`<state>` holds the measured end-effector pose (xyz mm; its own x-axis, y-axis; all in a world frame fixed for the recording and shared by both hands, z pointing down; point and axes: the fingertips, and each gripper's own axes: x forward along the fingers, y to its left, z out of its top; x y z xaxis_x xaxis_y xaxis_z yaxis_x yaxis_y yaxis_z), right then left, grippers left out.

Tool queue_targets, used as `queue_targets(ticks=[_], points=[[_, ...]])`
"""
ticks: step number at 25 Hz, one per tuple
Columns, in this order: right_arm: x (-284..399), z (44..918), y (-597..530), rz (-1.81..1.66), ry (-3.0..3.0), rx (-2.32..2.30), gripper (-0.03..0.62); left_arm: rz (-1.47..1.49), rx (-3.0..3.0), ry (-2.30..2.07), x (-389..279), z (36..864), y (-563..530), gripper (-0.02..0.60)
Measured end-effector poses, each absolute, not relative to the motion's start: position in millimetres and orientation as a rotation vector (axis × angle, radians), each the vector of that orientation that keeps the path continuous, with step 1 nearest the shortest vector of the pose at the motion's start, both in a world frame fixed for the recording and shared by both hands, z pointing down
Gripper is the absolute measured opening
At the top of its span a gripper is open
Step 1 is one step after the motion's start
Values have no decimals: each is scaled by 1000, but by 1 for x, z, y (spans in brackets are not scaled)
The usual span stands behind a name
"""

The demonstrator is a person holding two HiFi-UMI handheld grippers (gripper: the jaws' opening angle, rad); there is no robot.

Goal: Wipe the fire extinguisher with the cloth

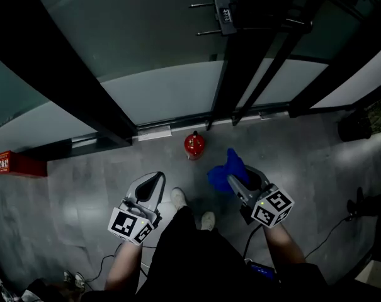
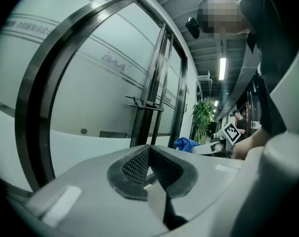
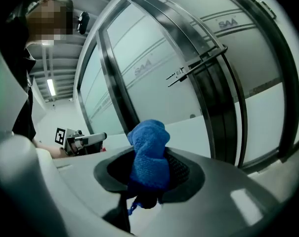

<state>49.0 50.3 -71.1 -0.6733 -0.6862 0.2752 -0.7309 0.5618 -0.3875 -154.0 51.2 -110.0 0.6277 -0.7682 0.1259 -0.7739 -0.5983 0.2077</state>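
Observation:
A small red fire extinguisher (image 1: 194,145) stands on the grey floor close to the glass wall. My right gripper (image 1: 235,176) is shut on a bunched blue cloth (image 1: 227,170), held above the floor to the right of the extinguisher and apart from it. In the right gripper view the blue cloth (image 3: 149,154) sticks up between the dark pads. My left gripper (image 1: 157,180) hovers left of the extinguisher, shut with nothing in it. In the left gripper view my left gripper (image 2: 149,149) has its pads closed together, and the blue cloth (image 2: 187,143) shows at the right.
A glass wall with dark frames and a door handle (image 1: 223,14) runs along the back. A red box (image 1: 14,164) sits at the far left. The person's shoes (image 1: 191,208) stand between the grippers. Cables (image 1: 332,228) lie on the floor at the right, and a plant (image 2: 203,115) is farther off.

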Motion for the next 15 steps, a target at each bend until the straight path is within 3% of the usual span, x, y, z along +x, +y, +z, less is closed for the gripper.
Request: queue_targets(ticks=[15], points=[[-9, 10, -93, 733, -2555, 1291, 144, 130, 2692, -1155, -210, -54, -63, 6]])
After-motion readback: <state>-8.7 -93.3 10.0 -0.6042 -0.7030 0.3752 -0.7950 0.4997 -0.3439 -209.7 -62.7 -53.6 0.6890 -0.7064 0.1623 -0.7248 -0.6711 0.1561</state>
